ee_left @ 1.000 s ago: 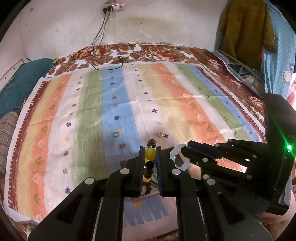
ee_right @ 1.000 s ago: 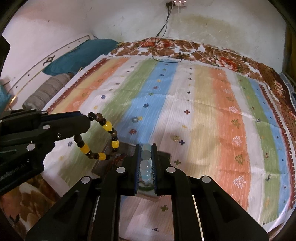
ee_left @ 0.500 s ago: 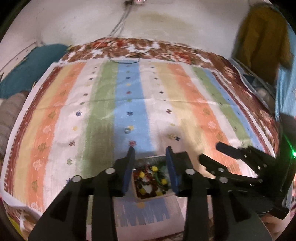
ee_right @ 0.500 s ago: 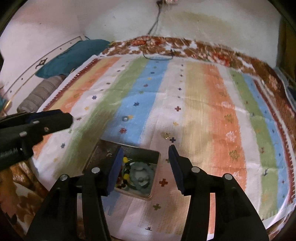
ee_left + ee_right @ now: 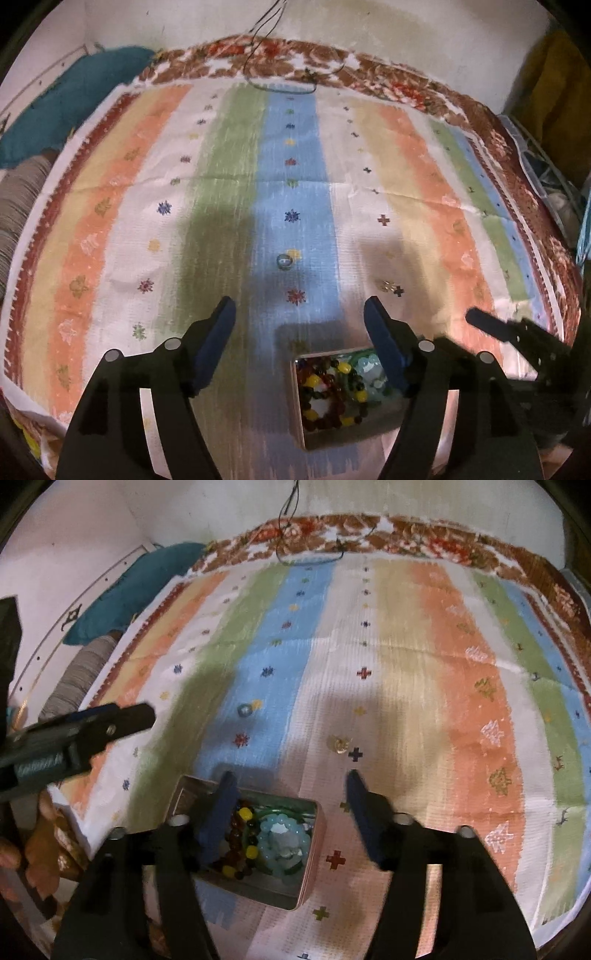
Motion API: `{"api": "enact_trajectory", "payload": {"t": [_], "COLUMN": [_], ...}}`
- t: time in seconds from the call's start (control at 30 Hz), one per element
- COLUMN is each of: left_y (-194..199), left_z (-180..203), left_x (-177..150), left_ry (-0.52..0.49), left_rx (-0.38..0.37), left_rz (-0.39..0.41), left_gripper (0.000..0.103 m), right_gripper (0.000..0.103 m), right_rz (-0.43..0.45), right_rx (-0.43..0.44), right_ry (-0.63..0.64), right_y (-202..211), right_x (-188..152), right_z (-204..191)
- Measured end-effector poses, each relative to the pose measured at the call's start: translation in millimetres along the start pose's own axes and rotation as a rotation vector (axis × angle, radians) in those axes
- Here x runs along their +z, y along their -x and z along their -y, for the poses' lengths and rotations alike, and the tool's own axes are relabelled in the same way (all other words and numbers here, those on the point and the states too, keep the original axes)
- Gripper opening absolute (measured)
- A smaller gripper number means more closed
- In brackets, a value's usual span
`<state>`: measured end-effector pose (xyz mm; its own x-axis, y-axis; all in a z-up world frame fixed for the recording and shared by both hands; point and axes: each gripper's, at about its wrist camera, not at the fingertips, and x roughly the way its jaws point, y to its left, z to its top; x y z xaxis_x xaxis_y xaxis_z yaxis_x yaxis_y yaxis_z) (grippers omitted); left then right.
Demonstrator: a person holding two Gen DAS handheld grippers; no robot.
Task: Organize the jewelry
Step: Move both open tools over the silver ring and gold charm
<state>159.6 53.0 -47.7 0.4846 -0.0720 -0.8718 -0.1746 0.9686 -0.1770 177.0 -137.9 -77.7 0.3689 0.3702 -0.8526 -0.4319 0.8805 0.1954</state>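
Two bracelets lie in the tin (image 5: 310, 853) near the bed's front edge; left gripper (image 5: 299, 325) and right gripper (image 5: 290, 794) hover wide open, empty. Next, probably, collect the ring (image 5: 284, 261) and earring (image 5: 340, 744) mid-bedspread.

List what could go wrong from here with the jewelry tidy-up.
1. The small ring on the blue stripe and the gold piece on the white stripe are tiny and low; an open gripper may push them along the cloth rather than grasp.
2. The tin sits near the cloth's front edge, close under the right gripper; a careless pass might knock it.
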Motion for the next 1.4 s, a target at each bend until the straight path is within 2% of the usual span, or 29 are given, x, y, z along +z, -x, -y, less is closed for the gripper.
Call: {"api": "enact_trajectory", "payload": {"t": [0.1,0.23,0.6,0.7,0.8,1.2,1.23,1.27,1.3,1.4], "left_y": [-15.4,-28.8,-67.9,-77.4,-85.3,-117.2,-119.9,-122.6,-124.3,-130.1], "left_z": [-4.3,0.2,-0.1,-1.4,0.7,0.0,0.4,1.3,2.5,6.5], "left_x": [6.4,10.8,22.7,26.1,28.2,35.1,35.4,35.3,35.6,36.0], "left_ry": [0.035,0.010,-0.024,-0.027,-0.045,-0.078,-0.086,-0.100,-0.110,-0.142], "left_rx": [-0.033,-0.015,0.026,0.025,0.022,0.013,0.014,0.014,0.014,0.006], "left_rz": [-0.041,-0.051,-0.107,-0.120,-0.129,-0.194,-0.200,-0.207,-0.209,-0.217], "left_gripper": [0.075,0.078,0.078,0.077,0.070,0.063,0.059,0.058,0.056,0.056], "right_gripper": [0.074,0.080,0.080,0.080,0.080,0.080,0.080,0.078,0.069,0.068], "right_rz": [-0.012,-0.032,-0.082,-0.091,-0.105,-0.149,-0.152,-0.157,-0.162,-0.181], "right_rx": [-0.041,-0.074,-0.135,-0.136,-0.134,-0.151,-0.151,-0.146,-0.145,-0.149], "right_ry": [0.007,0.016,0.033,0.030,0.018,0.021,0.020,0.022,0.024,0.033], "right_y": [-9.4,-21.2,-53.8,-60.4,-66.5,-90.9,-92.0,-93.8,-95.2,-102.2], "right_x": [4.4,10.6,24.9,28.2,30.3,37.1,37.7,38.0,38.0,37.1], "right_z": [1.3,3.7,11.8,14.7,17.5,22.6,23.4,23.7,23.9,25.4]}}
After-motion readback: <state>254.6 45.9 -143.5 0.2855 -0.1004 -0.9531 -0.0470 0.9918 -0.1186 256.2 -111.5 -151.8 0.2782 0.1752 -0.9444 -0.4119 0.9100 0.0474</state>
